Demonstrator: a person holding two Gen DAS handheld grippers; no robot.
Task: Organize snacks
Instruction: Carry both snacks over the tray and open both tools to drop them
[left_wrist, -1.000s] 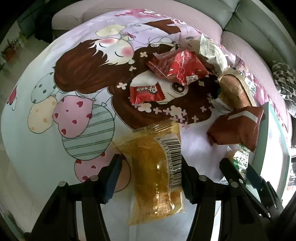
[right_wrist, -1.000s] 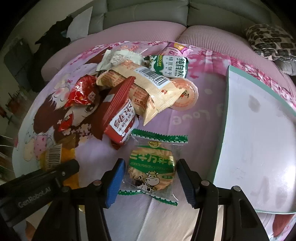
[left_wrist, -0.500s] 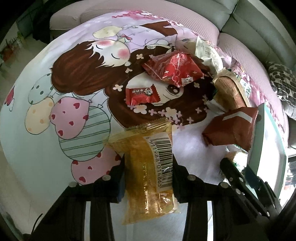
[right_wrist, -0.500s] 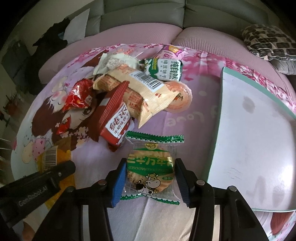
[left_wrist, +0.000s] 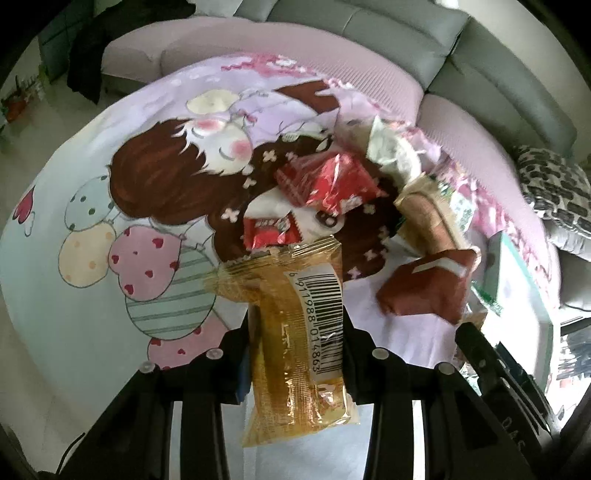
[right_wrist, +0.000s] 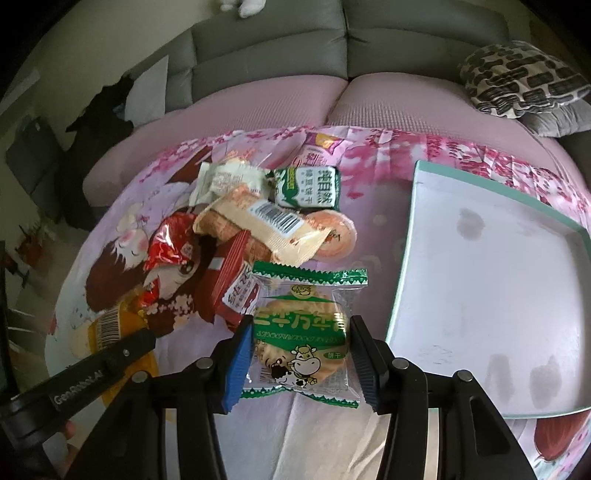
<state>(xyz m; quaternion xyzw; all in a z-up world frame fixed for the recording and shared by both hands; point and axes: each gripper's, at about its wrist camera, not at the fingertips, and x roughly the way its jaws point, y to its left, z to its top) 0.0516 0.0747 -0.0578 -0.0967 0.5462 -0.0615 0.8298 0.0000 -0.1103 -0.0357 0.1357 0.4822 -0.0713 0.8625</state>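
Note:
In the left wrist view my left gripper (left_wrist: 295, 354) is shut on a golden-yellow packet (left_wrist: 295, 314) with a barcode, pinched across its middle. In the right wrist view my right gripper (right_wrist: 301, 354) is shut on a round biscuit packet (right_wrist: 301, 328) with green zigzag ends, its blue pads (right_wrist: 236, 354) pressing both sides. The packet hangs just above the cartoon-print cloth (right_wrist: 317, 435). A white tray (right_wrist: 498, 314) with a teal rim lies to the right of it, with nothing in it.
A pile of snacks sits mid-cloth: a beige packet (right_wrist: 266, 225), a green-white packet (right_wrist: 306, 186), an orange jelly cup (right_wrist: 338, 236), a shiny red packet (left_wrist: 328, 181) and a brown-red packet (left_wrist: 428, 284). A grey sofa and a patterned cushion (right_wrist: 524, 81) lie behind.
Both grippers have closed onto their packets. The right one has risen with the biscuit packet, and the left one has tilted with the yellow packet.

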